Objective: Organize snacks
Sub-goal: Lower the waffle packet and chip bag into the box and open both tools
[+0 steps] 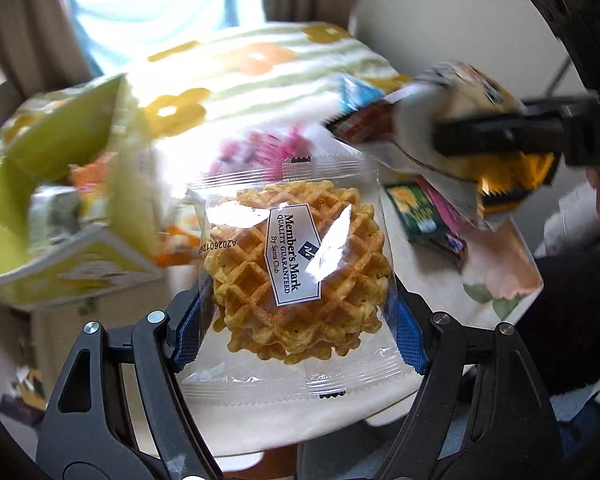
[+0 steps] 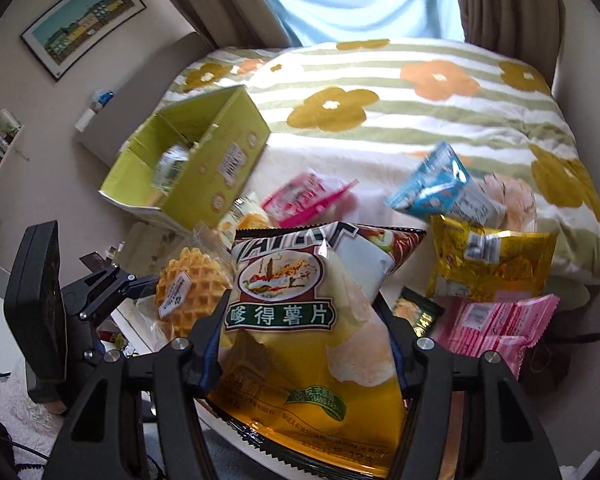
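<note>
My left gripper (image 1: pixel 296 316) is shut on a clear-wrapped waffle (image 1: pixel 296 268), its blue pads pressing both sides of the wrapper, held in the air. My right gripper (image 2: pixel 302 324) is shut on a yellow potato chip bag (image 2: pixel 296 320), also lifted. In the left wrist view the chip bag (image 1: pixel 456 92) hangs at the upper right, blurred, in the right gripper (image 1: pixel 452 140). In the right wrist view the waffle (image 2: pixel 192 292) shows at the left in the left gripper (image 2: pixel 168 288). An open green cardboard box (image 2: pixel 228 160) sits on the bed at the back left, with a packet inside.
Loose snacks lie on the flowered blanket (image 2: pixel 380 92): a pink packet (image 2: pixel 300 200), a blue packet (image 2: pixel 440 188), a yellow bag (image 2: pixel 496 264), a pink wrapper (image 2: pixel 492 320) and a green packet (image 2: pixel 416 312). A white surface (image 1: pixel 284 420) lies below the waffle. Curtains and a window stand behind.
</note>
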The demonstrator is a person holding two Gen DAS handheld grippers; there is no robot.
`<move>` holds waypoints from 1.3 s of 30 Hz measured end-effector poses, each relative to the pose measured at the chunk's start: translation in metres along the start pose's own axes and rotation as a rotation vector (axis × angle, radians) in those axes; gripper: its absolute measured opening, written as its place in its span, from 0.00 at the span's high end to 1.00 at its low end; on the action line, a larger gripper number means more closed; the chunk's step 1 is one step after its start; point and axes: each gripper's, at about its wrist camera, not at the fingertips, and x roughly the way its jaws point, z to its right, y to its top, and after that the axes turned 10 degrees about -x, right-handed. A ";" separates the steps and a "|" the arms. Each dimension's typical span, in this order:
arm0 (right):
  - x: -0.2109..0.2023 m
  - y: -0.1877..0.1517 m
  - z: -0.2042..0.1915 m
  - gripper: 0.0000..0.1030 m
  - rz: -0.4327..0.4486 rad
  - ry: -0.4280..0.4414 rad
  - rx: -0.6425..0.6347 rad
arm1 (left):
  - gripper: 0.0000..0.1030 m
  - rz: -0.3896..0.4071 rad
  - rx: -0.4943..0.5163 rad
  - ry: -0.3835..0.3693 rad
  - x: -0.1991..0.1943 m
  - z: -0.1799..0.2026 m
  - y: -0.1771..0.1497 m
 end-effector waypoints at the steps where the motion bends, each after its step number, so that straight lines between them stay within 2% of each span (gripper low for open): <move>1: -0.003 0.005 -0.006 0.43 0.014 0.005 -0.015 | 0.27 0.018 -0.016 0.011 -0.011 -0.002 0.001; 8: -0.007 0.047 -0.042 0.43 0.092 0.015 -0.054 | 0.27 0.109 -0.124 0.061 -0.059 -0.072 0.037; 14: 0.012 0.095 -0.084 0.43 0.139 -0.011 -0.100 | 0.27 0.135 -0.191 0.082 -0.072 -0.152 0.074; 18: 0.039 0.127 -0.110 0.43 0.147 -0.019 -0.123 | 0.27 0.121 -0.205 0.102 -0.066 -0.201 0.092; 24: 0.084 0.166 -0.136 0.43 0.134 -0.010 -0.108 | 0.27 0.050 -0.211 0.114 -0.035 -0.263 0.106; 28: 0.111 0.178 -0.142 0.43 0.110 -0.006 -0.075 | 0.27 -0.008 -0.203 0.109 -0.006 -0.287 0.104; 31: 0.128 0.183 -0.146 0.43 0.086 -0.007 -0.058 | 0.25 -0.015 -0.193 0.112 0.008 -0.299 0.103; 32: 0.133 0.184 -0.147 0.43 0.080 -0.007 -0.053 | 0.22 -0.014 -0.188 0.124 0.011 -0.301 0.103; 35: 0.142 0.186 -0.149 0.43 0.062 -0.001 -0.040 | 0.00 -0.008 -0.168 0.154 0.012 -0.300 0.102; 39: 0.149 0.187 -0.147 0.43 0.043 0.004 -0.043 | 0.00 -0.004 -0.147 0.170 0.010 -0.303 0.097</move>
